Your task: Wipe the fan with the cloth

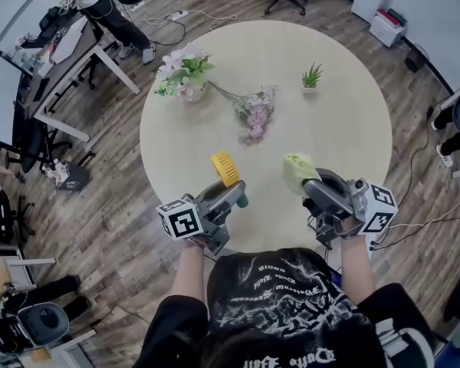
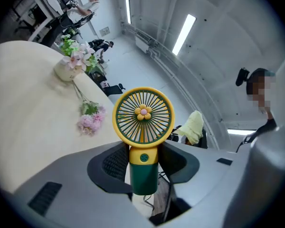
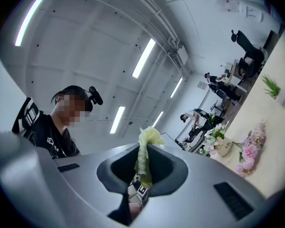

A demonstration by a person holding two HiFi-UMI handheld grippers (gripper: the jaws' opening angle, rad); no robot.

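Your left gripper point(image 2: 143, 172) jaws clamp fan point(image 2: 143, 116) by handle, head beyond tips; your right gripper point(image 3: 141, 175) jaws pinch cloth point(image 3: 149, 137).

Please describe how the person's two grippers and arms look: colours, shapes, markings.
Both the left gripper and the right gripper are grey, with rounded bodies and dark ribbed pads inside the jaws. Each carries a white cube with black square markers. The person wears a black T-shirt with pale print and short sleeves.
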